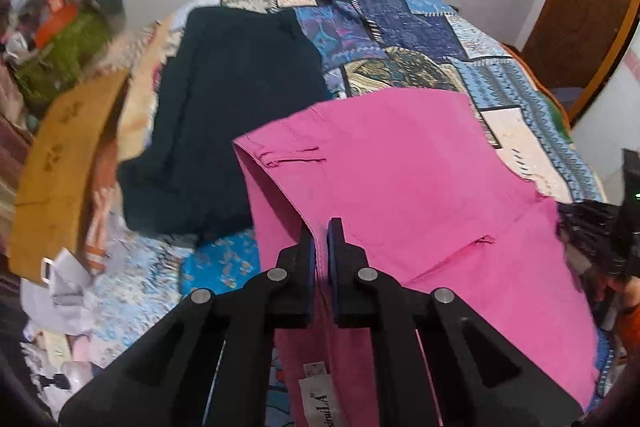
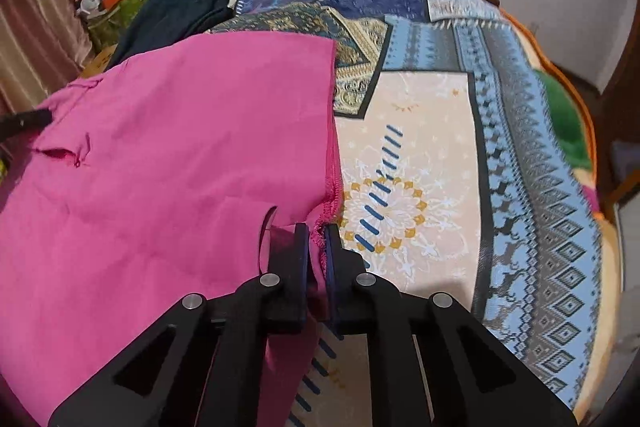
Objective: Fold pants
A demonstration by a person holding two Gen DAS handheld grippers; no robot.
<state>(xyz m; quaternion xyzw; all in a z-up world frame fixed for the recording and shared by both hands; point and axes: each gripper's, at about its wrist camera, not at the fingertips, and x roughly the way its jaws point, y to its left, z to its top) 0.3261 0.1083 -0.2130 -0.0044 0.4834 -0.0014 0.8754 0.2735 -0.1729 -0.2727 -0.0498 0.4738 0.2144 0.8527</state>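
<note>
Left wrist view: left gripper pinching edge of soft, light pink cotton pants, 2 fingers pressed together on cloth. Pants lying draped on blue patchwork bedspread, likely sagging and sliding wherever unsupported. Dark navy folded garment lying just beside, limiting room on left.

Right wrist view: right gripper clamping stitched hem corner of pants. Open bedspread stretching right, offering room for laying fold.

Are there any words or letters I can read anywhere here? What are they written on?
"...siruiLA" with a small ® mark: on the white tag sewn to the pink pants; its first letters are cut off at the picture's edge.
Orange box beyond the bed: any print is too blurred to read.
Nothing else readable.
</note>
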